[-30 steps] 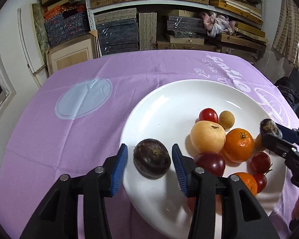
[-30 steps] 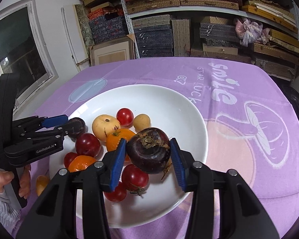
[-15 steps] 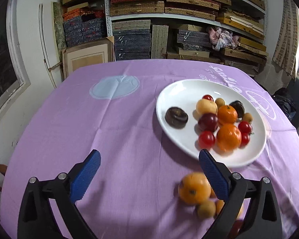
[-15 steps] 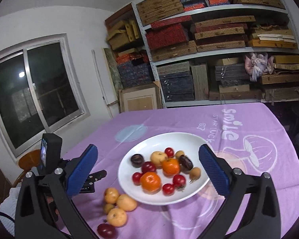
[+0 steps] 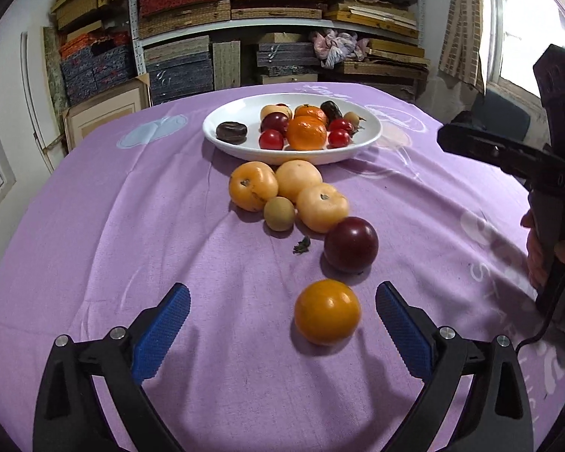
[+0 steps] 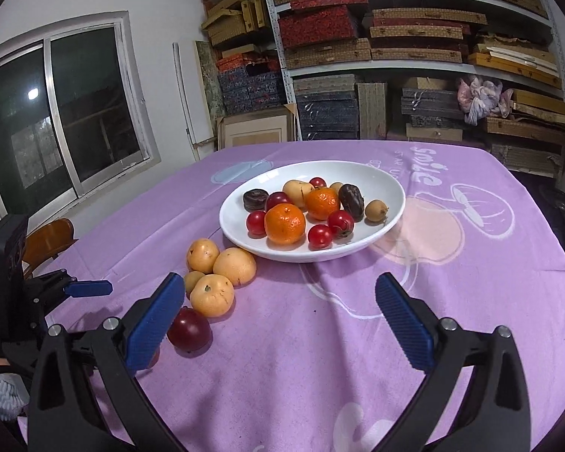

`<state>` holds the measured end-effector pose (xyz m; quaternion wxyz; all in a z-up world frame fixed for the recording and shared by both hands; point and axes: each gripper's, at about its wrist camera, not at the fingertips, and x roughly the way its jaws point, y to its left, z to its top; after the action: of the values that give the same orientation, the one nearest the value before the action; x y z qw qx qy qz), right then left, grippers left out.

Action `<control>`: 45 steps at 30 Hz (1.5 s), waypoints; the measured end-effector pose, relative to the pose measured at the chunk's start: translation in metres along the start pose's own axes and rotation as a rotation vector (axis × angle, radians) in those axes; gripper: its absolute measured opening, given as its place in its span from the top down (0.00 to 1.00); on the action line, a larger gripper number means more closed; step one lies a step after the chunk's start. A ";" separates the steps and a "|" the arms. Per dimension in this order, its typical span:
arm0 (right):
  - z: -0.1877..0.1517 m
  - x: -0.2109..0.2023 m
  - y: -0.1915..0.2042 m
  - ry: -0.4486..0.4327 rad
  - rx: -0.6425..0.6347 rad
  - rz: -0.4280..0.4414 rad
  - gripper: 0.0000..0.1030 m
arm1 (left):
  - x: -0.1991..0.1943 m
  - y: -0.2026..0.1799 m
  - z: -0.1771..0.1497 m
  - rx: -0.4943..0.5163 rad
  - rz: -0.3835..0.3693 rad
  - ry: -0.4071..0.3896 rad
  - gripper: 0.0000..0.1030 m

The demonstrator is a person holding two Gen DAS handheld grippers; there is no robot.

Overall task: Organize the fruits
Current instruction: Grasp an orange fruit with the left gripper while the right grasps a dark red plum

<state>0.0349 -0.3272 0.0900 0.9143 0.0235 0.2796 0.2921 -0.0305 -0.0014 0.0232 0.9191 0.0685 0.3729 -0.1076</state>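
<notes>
A white plate [image 5: 222, 139] [image 6: 391, 203] on the purple cloth holds several fruits: oranges, red tomatoes, dark purple fruits, small tan ones. In front of it on the cloth lie three yellow-orange fruits [image 5: 253, 185] [image 6: 234, 266], a small tan fruit [image 5: 279, 213], a dark red plum [image 5: 351, 244] [image 6: 189, 329] and an orange fruit [image 5: 327, 312]. My left gripper [image 5: 282, 324] is open and empty, the orange fruit between its fingers just ahead. My right gripper [image 6: 282, 314] is open and empty above bare cloth, right of the loose fruits.
The table is round with a purple printed cloth [image 6: 471, 263]. Shelves of stacked boxes [image 6: 358, 37] stand behind it, a window [image 6: 56, 113] at left, a wooden chair [image 6: 49, 237] by the left edge. The right gripper's body [image 5: 538, 158] shows at right in the left wrist view.
Both grippers have pulled back from the plate toward the near table edge and stayed open. The loose fruits now lie close in front of my left gripper.
</notes>
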 end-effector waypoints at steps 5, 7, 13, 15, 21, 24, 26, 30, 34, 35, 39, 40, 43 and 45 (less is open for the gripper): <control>-0.003 0.007 0.000 0.039 -0.003 0.000 0.04 | 0.013 -0.008 0.001 0.030 -0.011 0.051 0.03; -0.004 0.010 -0.001 0.055 0.007 0.012 0.04 | 0.019 -0.004 0.002 0.010 -0.015 0.073 0.03; -0.009 0.020 0.001 0.096 0.003 0.017 0.04 | 0.021 0.007 0.001 -0.044 0.007 0.090 0.05; -0.009 0.023 0.003 0.110 -0.008 0.020 0.04 | 0.019 0.007 0.000 -0.047 0.019 0.084 0.10; -0.013 0.030 0.016 0.138 -0.043 0.046 0.04 | 0.019 0.005 0.001 -0.054 0.000 0.090 0.38; -0.016 0.035 0.029 0.174 -0.074 0.077 0.04 | 0.021 0.002 0.000 -0.044 -0.004 0.101 0.61; -0.018 0.035 0.040 0.173 -0.102 0.081 0.04 | 0.021 0.004 0.000 -0.055 -0.019 0.100 0.61; -0.021 0.043 0.056 0.210 -0.145 0.080 0.22 | 0.019 0.012 -0.002 -0.089 -0.013 0.095 0.61; -0.025 0.058 0.063 0.281 -0.134 0.085 0.42 | 0.016 0.029 -0.004 -0.150 0.036 0.085 0.61; -0.026 0.062 0.065 0.298 -0.127 0.090 0.44 | 0.015 0.034 -0.004 -0.169 0.044 0.086 0.61; -0.030 0.074 0.078 0.346 -0.142 0.094 0.47 | 0.015 0.042 -0.005 -0.203 0.039 0.096 0.61; -0.030 0.077 0.080 0.352 -0.142 0.097 0.48 | 0.015 0.041 -0.005 -0.198 0.037 0.096 0.61; -0.031 0.085 0.085 0.379 -0.139 0.100 0.52 | 0.014 0.038 -0.005 -0.183 0.025 0.097 0.61; -0.031 0.088 0.084 0.384 -0.123 0.102 0.61 | 0.014 0.037 -0.005 -0.179 0.018 0.096 0.61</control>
<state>0.0343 -0.2130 0.0374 0.8278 -0.0745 0.4289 0.3538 -0.0147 0.0336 0.0116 0.9034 -0.0053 0.4242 -0.0625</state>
